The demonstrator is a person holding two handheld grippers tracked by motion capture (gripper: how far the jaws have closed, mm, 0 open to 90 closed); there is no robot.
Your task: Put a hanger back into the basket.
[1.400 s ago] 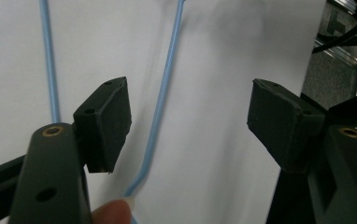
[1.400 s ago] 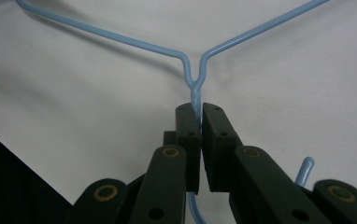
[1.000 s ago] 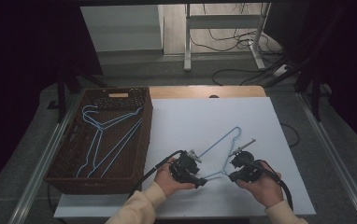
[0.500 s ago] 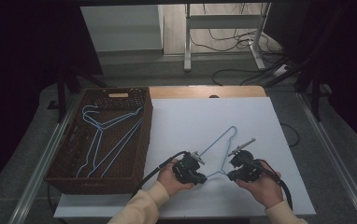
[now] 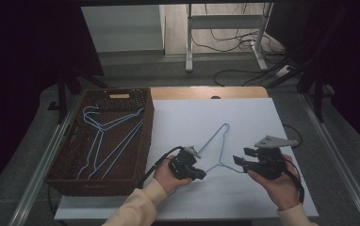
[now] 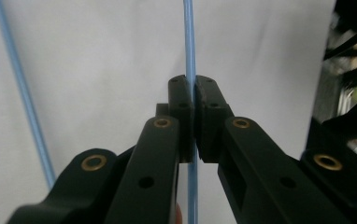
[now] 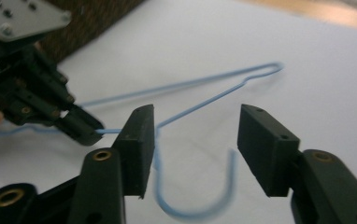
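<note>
Pinching the blue hanger (image 6: 189, 56), left tongs (image 6: 194, 93); right tongs (image 7: 193, 140) gape around its hook.

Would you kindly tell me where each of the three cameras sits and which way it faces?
High view: above the person's side, looking forward and down on the table; both forearms, left gripper, right gripper.
Left gripper view: on the left gripper, along jaws shut on the blue hanger.
Right gripper view: on the right gripper, jaws open around the hook.
Shared: the hanger appears in all.
</note>
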